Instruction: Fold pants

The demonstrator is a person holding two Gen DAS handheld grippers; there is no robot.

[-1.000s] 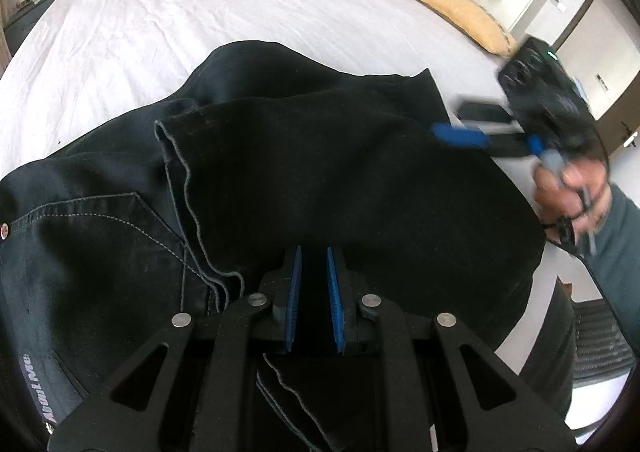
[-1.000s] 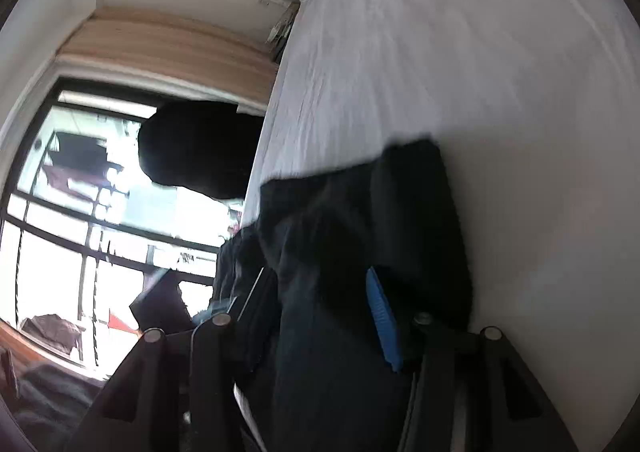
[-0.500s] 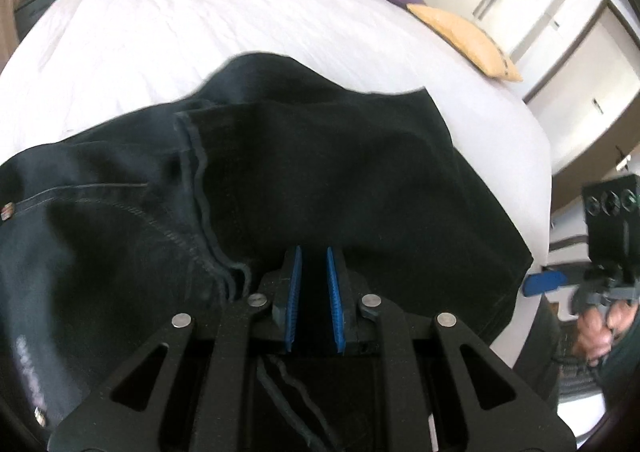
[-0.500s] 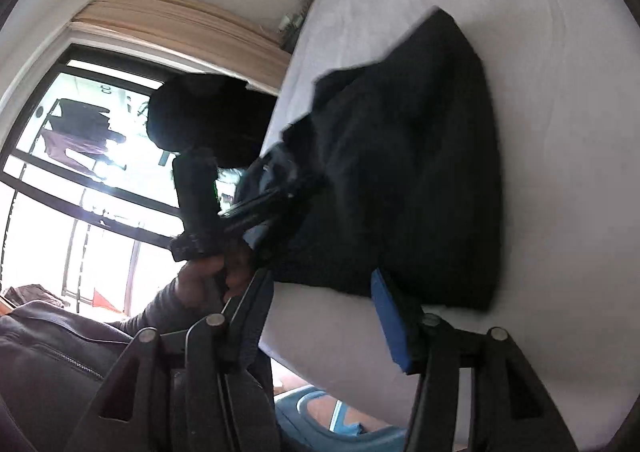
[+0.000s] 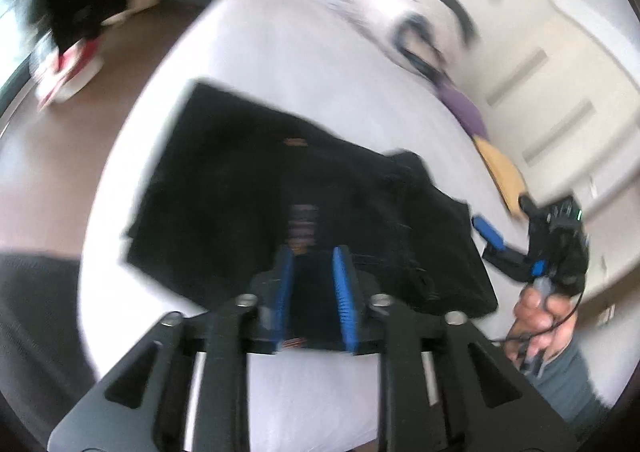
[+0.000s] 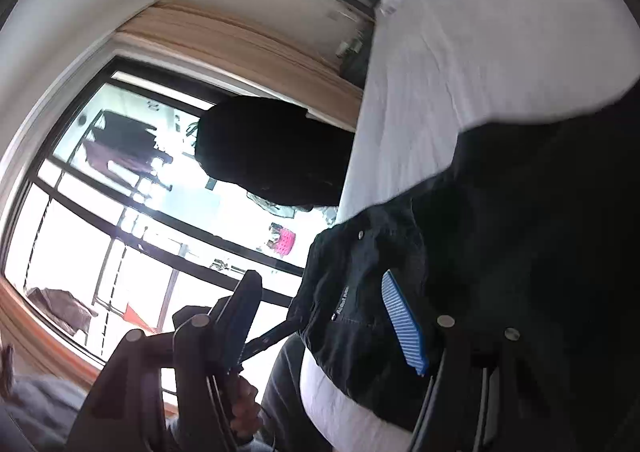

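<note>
Both jaws gape, holding nothing, above black denim pants (image 5: pixel 304 188) folded into a rough rectangle on a white sheet (image 5: pixel 304 52).

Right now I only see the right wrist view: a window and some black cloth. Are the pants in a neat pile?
Observer: Yes. The left wrist view shows the black pants lying as a roughly rectangular folded stack on the white bed.
Operator: Is the other tool gripping them?
Observer: It looks not. The left gripper has its jaws apart, by the stack's near edge.
Operator: Anything else on the bed?
Observer: A purple pillow and a yellow pillow lie at the far side, apart from the pants.
</note>
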